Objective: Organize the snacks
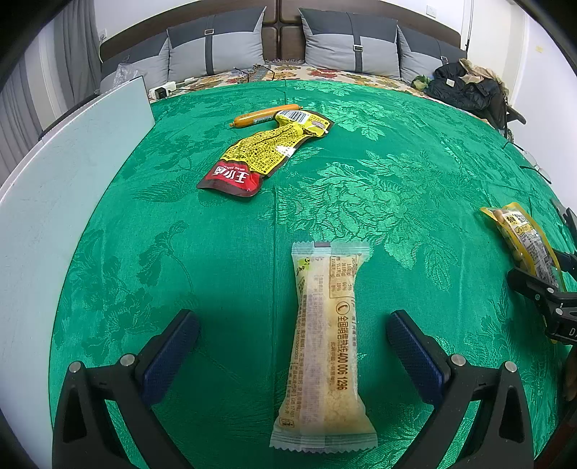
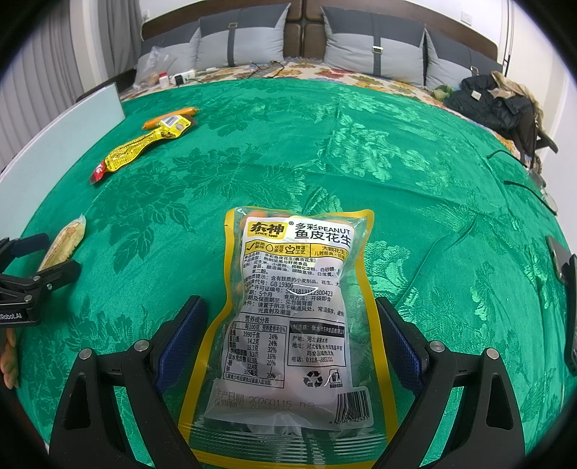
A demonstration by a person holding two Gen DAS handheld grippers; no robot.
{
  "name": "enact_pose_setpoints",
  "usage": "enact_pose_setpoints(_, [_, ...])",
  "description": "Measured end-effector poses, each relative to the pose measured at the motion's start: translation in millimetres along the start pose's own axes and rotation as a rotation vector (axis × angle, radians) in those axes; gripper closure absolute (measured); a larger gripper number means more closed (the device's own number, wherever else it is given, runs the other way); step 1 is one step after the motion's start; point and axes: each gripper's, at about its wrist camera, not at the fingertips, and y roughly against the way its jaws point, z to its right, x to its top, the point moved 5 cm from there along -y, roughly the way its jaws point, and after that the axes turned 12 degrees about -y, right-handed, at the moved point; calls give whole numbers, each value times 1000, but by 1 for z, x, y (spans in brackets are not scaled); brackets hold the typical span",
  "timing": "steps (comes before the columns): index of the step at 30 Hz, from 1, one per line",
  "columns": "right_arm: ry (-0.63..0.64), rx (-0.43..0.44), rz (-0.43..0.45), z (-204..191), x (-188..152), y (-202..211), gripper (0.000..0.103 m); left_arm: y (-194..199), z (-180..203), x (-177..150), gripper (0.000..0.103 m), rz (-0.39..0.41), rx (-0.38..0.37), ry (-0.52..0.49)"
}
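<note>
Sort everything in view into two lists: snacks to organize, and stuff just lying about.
For the job:
- peanut bag, between the right gripper's open jaws
- pale wafer bar, between the left gripper's open jaws
- yellow-red pouch
- orange sausage

Lying about:
- grey pillows
- dark jacket
- power strip
- white board

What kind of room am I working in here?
Most likely a bedroom: grey pillows lean on a dark headboard behind the green cloth, with a floral bedspread beyond it.
</note>
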Motion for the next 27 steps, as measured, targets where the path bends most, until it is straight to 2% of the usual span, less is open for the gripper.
enact_pose_setpoints(12, [0, 0, 0, 0, 0, 0, 9, 0, 0, 0, 0, -4, -4, -3])
enact_pose_setpoints(14, [0, 1, 0, 0, -1, 0, 9, -2, -1, 4, 0, -45, -24, -24])
enact_pose_setpoints(16, [4, 2, -19, 0, 1, -1, 9, -6, -2, 9, 0, -127, -56, -39])
enact_pose_setpoints(18, [19, -10, -132, -1, 7, -5, 9, -7, -3, 13, 3, -167, -86, -34])
enact_pose_setpoints(19, [18, -20, -174, -1, 9, -7, 10, -6, -4, 14, 6, -169, -88, -31])
enact_pose_setpoints(20, [6, -29, -225, 0, 12, -9, 10, -5, -5, 15, 19, -168, -65, -44])
enact_pose_setpoints(21, [-7, -29, -256, 1, 15, -10, 10, -2, -4, 16, 41, -156, -66, -54])
enact_pose_setpoints(22, [-20, -28, -280, 1, 18, -10, 12, 3, -4, 18, 57, -143, -68, -64])
enact_pose_setpoints(23, [-25, -32, -284, 1, 22, -7, 15, 4, -3, 18, 85, -144, -72, -67])
enact_pose_setpoints(24, [-23, -39, -277, 1, 24, -4, 26, 7, -5, 17, 85, -151, -94, -56])
enact_pose_setpoints(25, [-25, -34, -277, 0, 27, 0, 45, 12, -7, 15, 85, -142, -121, -35])
enact_pose_setpoints(27, [-28, -56, -285, 1, 27, 7, 46, 28, -16, 12, 85, -105, -149, 0])
